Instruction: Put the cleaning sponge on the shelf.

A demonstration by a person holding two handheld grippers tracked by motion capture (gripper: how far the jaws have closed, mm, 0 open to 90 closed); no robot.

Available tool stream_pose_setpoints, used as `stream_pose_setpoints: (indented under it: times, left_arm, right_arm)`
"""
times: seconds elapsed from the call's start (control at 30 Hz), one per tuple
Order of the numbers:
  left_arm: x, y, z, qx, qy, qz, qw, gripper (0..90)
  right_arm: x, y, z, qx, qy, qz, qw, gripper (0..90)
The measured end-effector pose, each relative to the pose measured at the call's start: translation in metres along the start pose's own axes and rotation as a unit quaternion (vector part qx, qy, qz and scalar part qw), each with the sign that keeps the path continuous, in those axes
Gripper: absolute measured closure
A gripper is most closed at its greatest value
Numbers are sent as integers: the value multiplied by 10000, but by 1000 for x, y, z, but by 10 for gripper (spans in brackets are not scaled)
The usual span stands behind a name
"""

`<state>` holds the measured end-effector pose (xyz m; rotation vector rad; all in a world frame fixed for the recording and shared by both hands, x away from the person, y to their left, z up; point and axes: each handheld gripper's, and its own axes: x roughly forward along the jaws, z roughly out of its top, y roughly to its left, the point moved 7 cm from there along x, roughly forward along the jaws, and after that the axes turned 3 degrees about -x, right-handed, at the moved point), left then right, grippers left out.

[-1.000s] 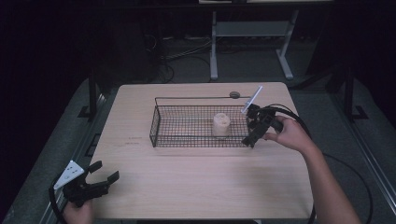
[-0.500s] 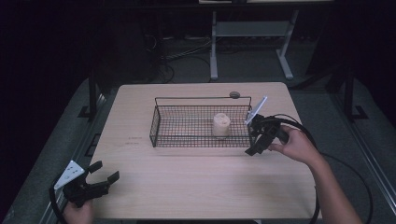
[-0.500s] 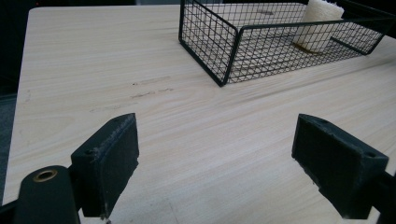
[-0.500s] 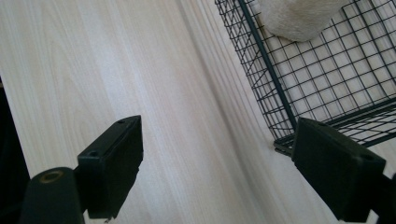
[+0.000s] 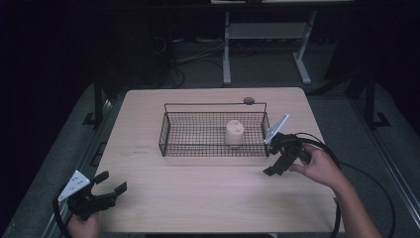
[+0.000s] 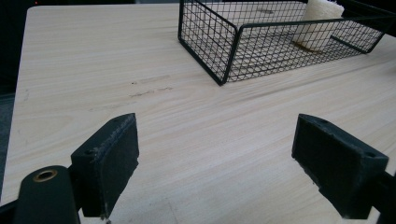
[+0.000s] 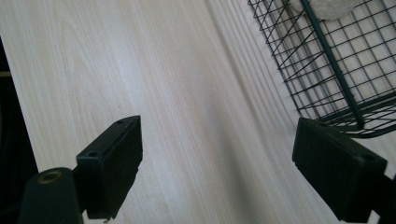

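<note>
A black wire basket point(image 5: 213, 148) stands at the middle of the wooden table point(image 5: 198, 198). Inside it, toward its right end, a cream cylinder point(image 5: 234, 132) stands upright. My right gripper point(image 5: 272, 161) hangs just outside the basket's right front corner, open and holding nothing. In the right gripper view the jaws point(image 7: 217, 163) stand wide apart over bare wood, with the basket corner point(image 7: 336, 79) and the cylinder's base point(image 7: 327, 7) at the upper right. My left gripper point(image 5: 113, 181) is at the table's front left corner, open point(image 6: 215, 158), facing the basket point(image 6: 224, 60) and the cylinder point(image 6: 320, 23).
A small dark round disc point(image 5: 248, 100) lies on the table just behind the basket's back right corner. Black cable point(image 5: 332, 153) loops from the right gripper past the table's right edge. A metal stand point(image 5: 262, 54) and cables sit on the floor beyond.
My right gripper has come away from the basket's right end, moving toward the front and lower over the table. The left gripper has stayed put.
</note>
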<state>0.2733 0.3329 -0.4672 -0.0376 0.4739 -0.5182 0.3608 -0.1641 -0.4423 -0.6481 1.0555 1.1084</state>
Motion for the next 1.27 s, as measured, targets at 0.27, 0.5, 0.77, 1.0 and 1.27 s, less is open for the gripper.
stream_pose_setpoints:
  times: [0.27, 0.5, 0.77, 1.0, 1.27]
  left_arm:
    - [0, 0, 0, 4, -2, -3, 10000, 140]
    - [0, -1, 0, -9, -8, -30, 10000, 141]
    - [1, -3, -1, -12, -2, -51, 10000, 140]
    - [1, -5, 0, 45, -20, -66, 10000, 141]
    - [1, -7, 2, 116, -31, -17, 9999, 141]
  right_arm:
    - [5, 9, -9, 3, -44, 16, 10000, 155]
    - [11, 13, -18, 22, -105, 49, 9999, 155]
    - [18, 21, -30, 60, -219, 85, 9997, 155]
    - [23, 31, -38, 36, -272, 51, 9996, 146]
    - [26, 40, -45, 60, -469, -60, 9989, 146]
